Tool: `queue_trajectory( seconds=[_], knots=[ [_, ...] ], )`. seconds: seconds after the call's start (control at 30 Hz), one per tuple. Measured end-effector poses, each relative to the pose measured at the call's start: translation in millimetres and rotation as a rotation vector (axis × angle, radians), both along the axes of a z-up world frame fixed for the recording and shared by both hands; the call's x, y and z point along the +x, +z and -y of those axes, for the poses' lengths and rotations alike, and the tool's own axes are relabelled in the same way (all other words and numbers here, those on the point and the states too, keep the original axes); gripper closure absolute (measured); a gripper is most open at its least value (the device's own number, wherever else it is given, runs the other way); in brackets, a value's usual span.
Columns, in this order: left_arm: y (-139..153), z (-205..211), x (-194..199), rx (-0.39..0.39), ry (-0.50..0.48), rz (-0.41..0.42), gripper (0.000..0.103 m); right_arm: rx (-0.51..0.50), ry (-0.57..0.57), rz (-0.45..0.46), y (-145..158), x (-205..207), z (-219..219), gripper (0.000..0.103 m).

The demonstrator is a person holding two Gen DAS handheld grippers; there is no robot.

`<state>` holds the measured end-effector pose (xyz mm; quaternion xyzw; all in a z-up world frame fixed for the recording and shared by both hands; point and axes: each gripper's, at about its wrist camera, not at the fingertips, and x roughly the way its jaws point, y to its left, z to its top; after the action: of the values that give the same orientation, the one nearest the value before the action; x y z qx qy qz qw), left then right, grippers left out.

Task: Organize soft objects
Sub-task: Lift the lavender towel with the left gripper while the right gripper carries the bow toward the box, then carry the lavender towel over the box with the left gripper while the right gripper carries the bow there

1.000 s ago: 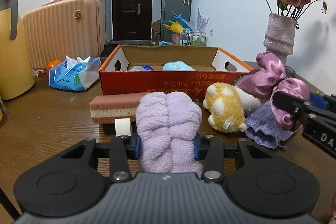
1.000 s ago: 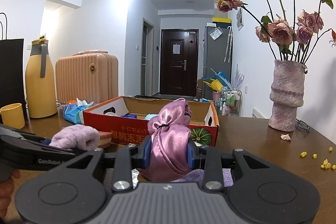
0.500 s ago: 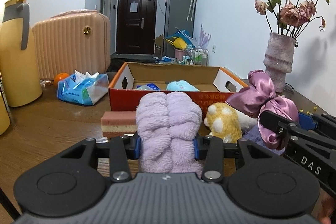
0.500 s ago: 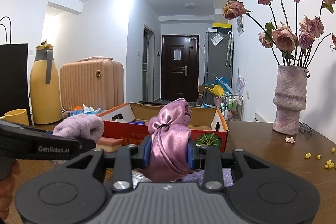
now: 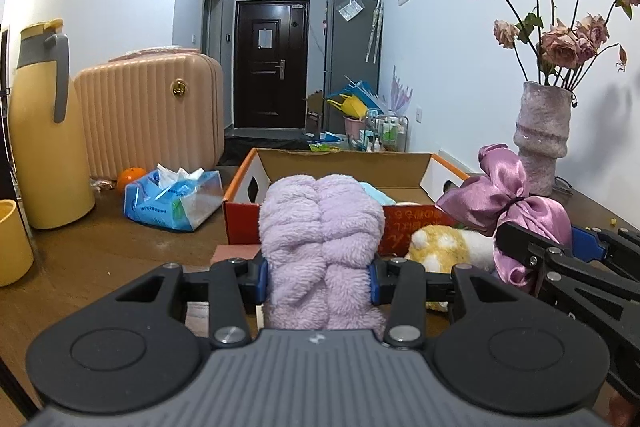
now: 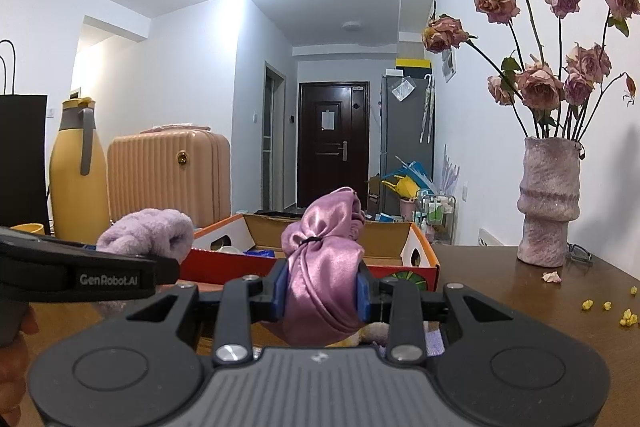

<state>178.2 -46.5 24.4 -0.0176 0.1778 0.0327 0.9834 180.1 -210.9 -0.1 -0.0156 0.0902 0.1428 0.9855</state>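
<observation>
My left gripper is shut on a fluffy lilac headband and holds it up above the table, in front of the red cardboard box. My right gripper is shut on a shiny purple satin scrunchie, lifted beside it on the right; the scrunchie also shows in the left wrist view. The headband shows at the left of the right wrist view. A yellow-and-white plush toy lies on the table before the box. A light blue soft item lies inside the box.
A vase of dried roses stands at the right. A blue tissue pack, an orange, a yellow thermos and a yellow cup sit at the left. A pink sponge block lies before the box.
Both grippers have risen with their items still gripped. The box and table have dropped lower in both views.
</observation>
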Motion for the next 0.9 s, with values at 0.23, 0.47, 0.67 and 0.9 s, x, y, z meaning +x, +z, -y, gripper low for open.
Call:
queue_trajectory(
  seconds=[0.23,0.47,0.67,0.9],
  knots=[
    [3,-1,10,0.003,0.013,0.010,0.060,0.004,-0.008,0.019,2,8,-4,0.071],
    [7,0,22,-0.003,0.015,0.018,0.060,0.002,-0.013,0.034,4,18,-7,0.071],
    [13,-3,30,-0.021,0.021,0.033,0.060,0.001,-0.020,0.042,5,27,-8,0.071],
    [14,-4,40,-0.027,0.026,0.032,0.060,0.002,-0.025,0.043,6,38,-10,0.071]
  ],
)
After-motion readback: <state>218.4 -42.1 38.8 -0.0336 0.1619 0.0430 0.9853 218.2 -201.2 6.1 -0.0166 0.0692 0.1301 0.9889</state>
